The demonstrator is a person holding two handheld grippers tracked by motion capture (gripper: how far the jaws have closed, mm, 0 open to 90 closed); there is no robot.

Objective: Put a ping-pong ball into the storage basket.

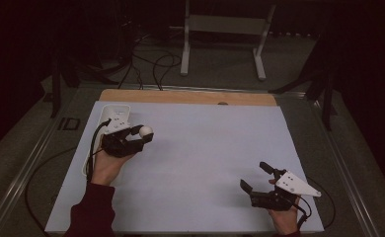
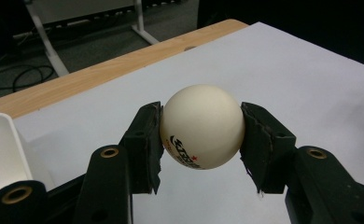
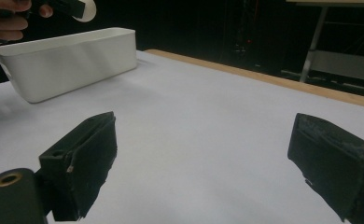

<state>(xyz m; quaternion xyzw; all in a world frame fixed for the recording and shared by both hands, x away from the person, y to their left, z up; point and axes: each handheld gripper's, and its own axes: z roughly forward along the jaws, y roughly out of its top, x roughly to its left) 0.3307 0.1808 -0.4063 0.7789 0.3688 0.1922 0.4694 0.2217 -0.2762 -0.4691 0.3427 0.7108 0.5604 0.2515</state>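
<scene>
A white ping-pong ball [image 2: 202,126] with dark print sits squeezed between the two black pads of my left gripper [image 2: 201,135]. From above, that ball [image 1: 145,131] shows at the tip of the left gripper [image 1: 142,134], held over the table's left side just right of a white bin [image 1: 123,108]. My right gripper [image 1: 256,177] rests low near the front right of the table, jaws wide apart with nothing between them [image 3: 203,163]. Its view catches the bin [image 3: 68,60] and the ball [image 3: 89,10] far off at upper left.
A pale sheet [image 1: 205,158] covers the table, with a wooden strip [image 1: 180,96] along the far edge. A white metal stand [image 1: 225,34] and loose cables [image 1: 151,64] lie on the floor beyond. Dark surroundings ring the table.
</scene>
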